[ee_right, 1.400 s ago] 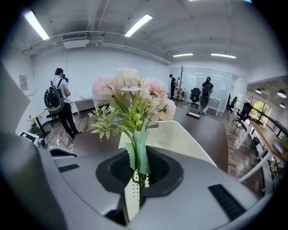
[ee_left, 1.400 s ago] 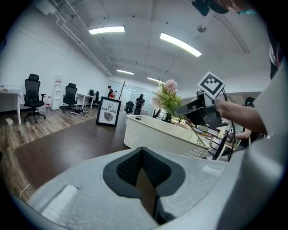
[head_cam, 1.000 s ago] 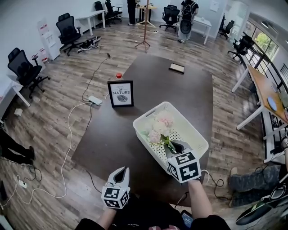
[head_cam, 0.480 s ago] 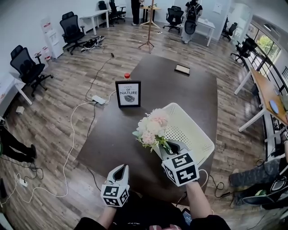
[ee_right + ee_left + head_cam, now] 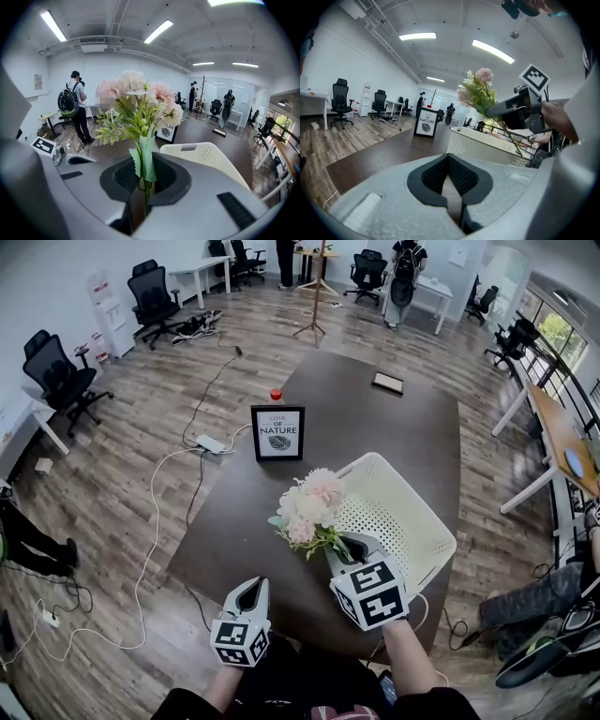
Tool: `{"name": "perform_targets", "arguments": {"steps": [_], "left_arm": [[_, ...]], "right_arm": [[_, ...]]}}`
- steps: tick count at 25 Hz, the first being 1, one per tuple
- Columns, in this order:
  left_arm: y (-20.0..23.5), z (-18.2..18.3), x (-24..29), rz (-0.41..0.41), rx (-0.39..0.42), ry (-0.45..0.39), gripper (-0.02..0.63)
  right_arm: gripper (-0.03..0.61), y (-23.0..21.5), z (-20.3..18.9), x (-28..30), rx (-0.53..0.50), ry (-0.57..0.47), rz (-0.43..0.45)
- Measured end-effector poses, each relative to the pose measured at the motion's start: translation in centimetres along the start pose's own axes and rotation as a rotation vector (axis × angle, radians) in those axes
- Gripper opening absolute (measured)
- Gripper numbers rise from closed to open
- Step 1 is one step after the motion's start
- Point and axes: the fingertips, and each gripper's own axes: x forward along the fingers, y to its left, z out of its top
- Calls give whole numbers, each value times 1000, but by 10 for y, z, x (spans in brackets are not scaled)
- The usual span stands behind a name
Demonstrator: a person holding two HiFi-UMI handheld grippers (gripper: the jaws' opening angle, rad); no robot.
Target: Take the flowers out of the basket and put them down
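Now our right gripper clamps the flowers by the stems, up beside the basket; our left gripper seems closed, empty

Head view: the lower stem ends of the pale pink fabric flower bunch are hidden inside the grey right gripper. In the right gripper view they are lost in the dark gap between the jaws.

The corner of the white perforated plastic basket at its 7 o'clock is covered by that gripper and the blooms.

The top line of the black-framed white sign is too small to be read. In the right gripper view the sign is half masked by petals.

The small red object at the sign's 12 o'clock is not identified. Neither is the flat dark rectangle at 12 o'clock on the dark brown table.

A person's legs are cut off at the frame's 4 o'clock edge.
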Motion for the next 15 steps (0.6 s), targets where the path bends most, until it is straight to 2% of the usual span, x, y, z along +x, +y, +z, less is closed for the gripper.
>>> {"name": "perform_targets", "arguments": {"steps": [15], "left_arm": [[24,16,-10,-11,40,-16,9]], "right_arm": [[44,30,-10,31,42,32,40]]}}
